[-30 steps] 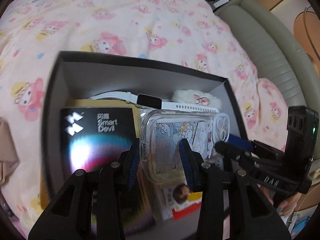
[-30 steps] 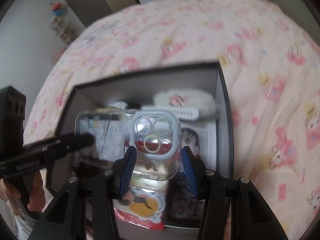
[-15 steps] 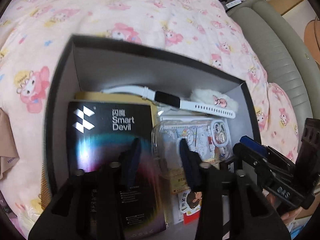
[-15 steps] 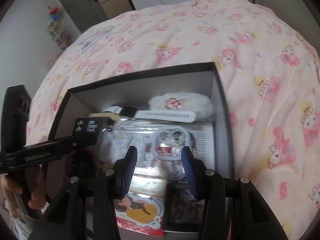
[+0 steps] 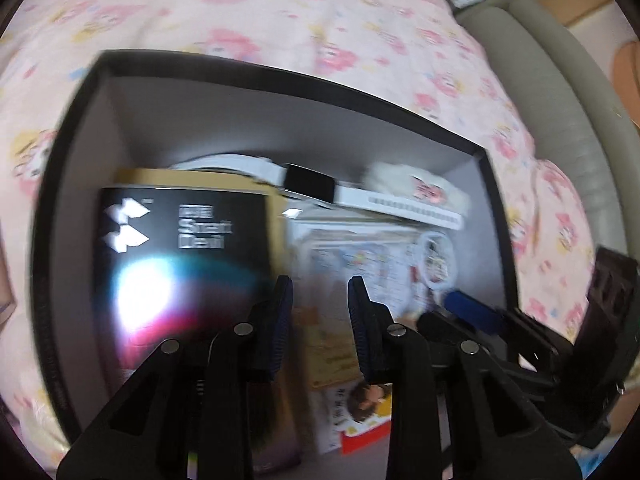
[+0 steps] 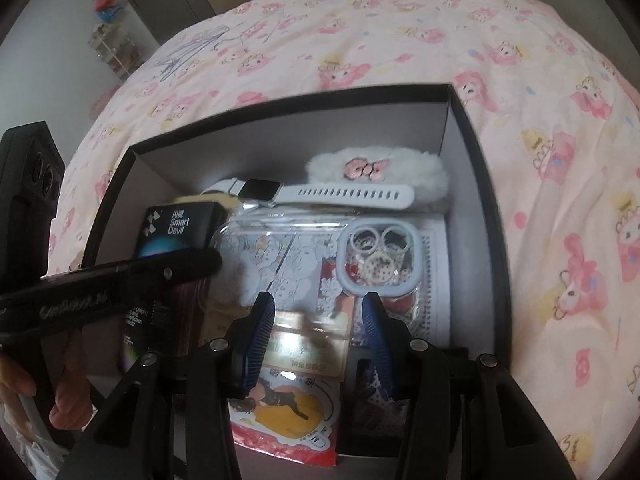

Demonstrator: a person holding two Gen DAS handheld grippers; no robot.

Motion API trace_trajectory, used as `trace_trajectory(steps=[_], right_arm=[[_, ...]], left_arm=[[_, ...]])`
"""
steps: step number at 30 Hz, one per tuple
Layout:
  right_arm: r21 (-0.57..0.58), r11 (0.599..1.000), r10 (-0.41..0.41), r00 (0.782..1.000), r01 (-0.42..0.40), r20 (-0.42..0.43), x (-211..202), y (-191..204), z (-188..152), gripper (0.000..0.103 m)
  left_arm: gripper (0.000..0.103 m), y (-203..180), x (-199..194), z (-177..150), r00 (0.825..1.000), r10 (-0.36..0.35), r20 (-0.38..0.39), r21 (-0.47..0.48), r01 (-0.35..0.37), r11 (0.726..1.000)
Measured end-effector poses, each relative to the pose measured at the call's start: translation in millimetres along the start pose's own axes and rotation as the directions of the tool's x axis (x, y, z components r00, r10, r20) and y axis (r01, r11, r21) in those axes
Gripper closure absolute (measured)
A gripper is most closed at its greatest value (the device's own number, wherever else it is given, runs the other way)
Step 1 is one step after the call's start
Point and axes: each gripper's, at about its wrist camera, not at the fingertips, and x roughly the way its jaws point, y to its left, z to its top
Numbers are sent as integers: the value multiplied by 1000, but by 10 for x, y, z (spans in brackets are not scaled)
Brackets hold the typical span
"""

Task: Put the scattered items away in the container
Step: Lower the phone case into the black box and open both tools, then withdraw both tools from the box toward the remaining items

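A black box (image 6: pixel 476 148) (image 5: pixel 60 152) sits on the pink bedspread. Inside it lie a clear phone case (image 6: pixel 304 256) (image 5: pixel 372 264), a black "Smart Devil" package (image 6: pixel 176 228) (image 5: pixel 176 252), a white smartwatch (image 6: pixel 320 194) (image 5: pixel 316 188), a white fluffy item with a pink bow (image 6: pixel 376 172) (image 5: pixel 420 188) and a red-edged snack packet (image 6: pixel 288 400) (image 5: pixel 360 404). My left gripper (image 5: pixel 320 308) is open and empty over the box. My right gripper (image 6: pixel 316 320) is open and empty above the phone case. The left gripper's finger also shows in the right wrist view (image 6: pixel 120 284).
The pink cartoon-print bedspread (image 6: pixel 400 40) surrounds the box. A grey padded bed edge (image 5: pixel 560 92) runs along the right in the left wrist view. Cabinets and a small shelf (image 6: pixel 116 52) stand beyond the bed.
The phone case, held up between both grippers a second ago, now lies in the box. Both grippers have let go and drawn back above it.
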Motion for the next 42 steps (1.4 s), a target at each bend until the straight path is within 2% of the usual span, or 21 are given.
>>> trace_trajectory(steps=[4, 8, 10, 14, 17, 18, 21, 26, 27, 30, 33, 35, 38, 42], right_arm=[[-3, 1000, -9, 1000, 9, -22, 56, 7, 2, 61], [13, 1000, -8, 1000, 9, -28, 73, -40, 18, 61], [16, 1000, -2, 1000, 3, -26, 65, -48, 21, 61], [-8, 1000, -26, 999, 26, 22, -25, -8, 26, 61], [7, 1000, 9, 1000, -9, -8, 14, -19, 36, 61], [17, 1000, 21, 999, -21, -25, 44, -32, 39, 61], [28, 999, 22, 999, -21, -33, 68, -61, 38, 61], [24, 999, 24, 999, -24, -28, 89, -58, 48, 61], [18, 1000, 18, 999, -18, -27, 92, -45, 44, 61], [19, 1000, 13, 1000, -12, -9, 50, -35, 42, 61], [24, 1000, 5, 999, -6, 35, -100, -3, 29, 61], [31, 999, -18, 996, 16, 83, -268, 31, -4, 60], [53, 996, -73, 984, 66, 163, -542, 69, -99, 58], [64, 995, -85, 974, 73, 212, -837, 168, -271, 55]], left_arm=[[75, -26, 78, 20, 998, -37, -40, 8, 38, 999], [75, -67, 92, 31, 989, -126, -71, 19, 128, 992], [75, -67, 83, 24, 989, -125, -73, 18, 127, 992], [75, -34, -13, 23, 994, -102, -30, 15, 103, 995], [75, -31, 68, 30, 986, -150, -77, -15, 149, 989], [72, -42, 110, 32, 984, -157, -86, -23, 156, 988], [64, -109, 145, 62, 987, -141, -79, -14, 140, 990], [64, -106, 126, 37, 987, -150, -66, -7, 150, 989], [64, -107, 82, 19, 987, -150, -51, 2, 150, 989], [64, -175, -74, -44, 995, -95, 9, 62, 95, 994], [64, -259, -260, -110, 994, -95, 59, 106, 88, 990], [64, -328, -471, -192, 992, -60, 114, 149, 42, 988], [64, -475, -721, -348, 981, -12, 194, 194, -26, 981], [60, -574, -1084, -578, 966, -55, 253, 232, -5, 973]])
